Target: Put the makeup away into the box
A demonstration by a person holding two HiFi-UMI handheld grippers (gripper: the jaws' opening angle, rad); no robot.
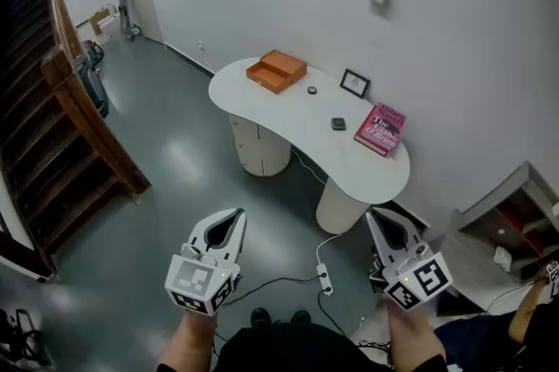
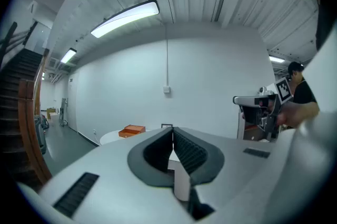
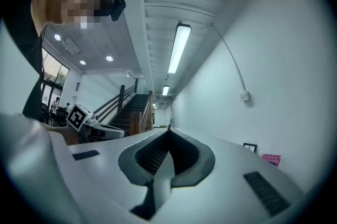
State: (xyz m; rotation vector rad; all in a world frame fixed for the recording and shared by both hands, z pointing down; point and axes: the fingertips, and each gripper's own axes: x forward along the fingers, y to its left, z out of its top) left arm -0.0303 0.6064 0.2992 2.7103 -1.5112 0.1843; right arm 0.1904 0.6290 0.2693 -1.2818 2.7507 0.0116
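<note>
An open orange box (image 1: 276,71) sits at the far left end of a white curved table (image 1: 288,121). To its right lie a small round makeup item (image 1: 312,90) and a dark square compact (image 1: 338,124). My left gripper (image 1: 234,217) and right gripper (image 1: 376,220) are held low over the floor, well short of the table. Both point toward it. The left gripper (image 2: 172,132) has its jaws shut with nothing between them, and the orange box (image 2: 131,131) shows far ahead. The right gripper (image 3: 169,132) is shut and empty too.
A pink book (image 1: 381,129) and a small picture frame (image 1: 355,84) stand at the table's wall side. A wooden staircase (image 1: 52,126) rises at left. A power strip (image 1: 325,279) with cable lies on the floor between the grippers. Shelving (image 1: 515,230) and another person's arm (image 1: 533,309) are at right.
</note>
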